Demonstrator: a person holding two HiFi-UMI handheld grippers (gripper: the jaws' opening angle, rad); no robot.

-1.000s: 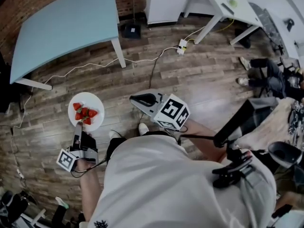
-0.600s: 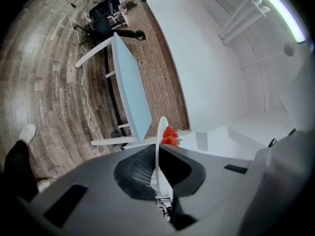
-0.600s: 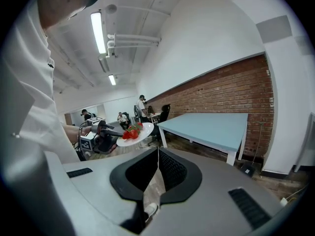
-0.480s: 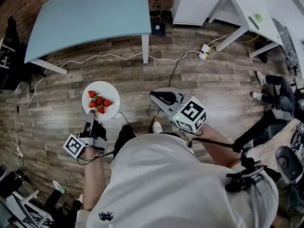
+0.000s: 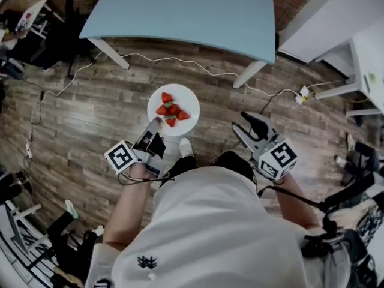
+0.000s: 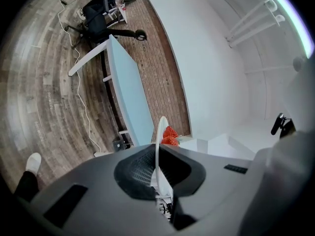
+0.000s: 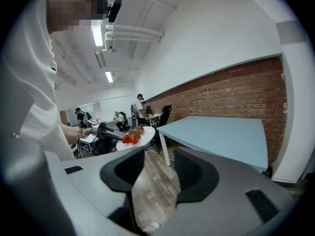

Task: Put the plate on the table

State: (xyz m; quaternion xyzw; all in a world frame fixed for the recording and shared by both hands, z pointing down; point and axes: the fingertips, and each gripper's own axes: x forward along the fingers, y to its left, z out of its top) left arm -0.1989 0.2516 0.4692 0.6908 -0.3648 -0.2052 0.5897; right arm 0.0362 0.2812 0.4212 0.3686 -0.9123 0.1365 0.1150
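A white plate point(image 5: 183, 98) carrying several strawberries point(image 5: 171, 110) hangs level above the wooden floor, just short of the light blue table point(image 5: 192, 11). My left gripper point(image 5: 157, 126) is shut on the plate's near rim. In the left gripper view the plate point(image 6: 158, 136) shows edge-on between the left gripper's point(image 6: 157, 168) pads, with the strawberries point(image 6: 170, 135) beyond. My right gripper point(image 5: 245, 125) is to the right of the plate and apart from it. Its jaws are opening with nothing between them point(image 7: 157, 166). From there I see the plate point(image 7: 144, 134) and the table point(image 7: 221, 136).
White cables and a power strip point(image 5: 302, 92) lie on the floor by the table legs point(image 5: 249, 75). White desks point(image 5: 354, 35) stand at the right, and chairs and gear point(image 5: 36, 35) at the far left. People sit in the background point(image 7: 118, 117).
The plate and my left gripper have come closer to the blue table, which now fills the top centre. The right gripper's jaws have parted.
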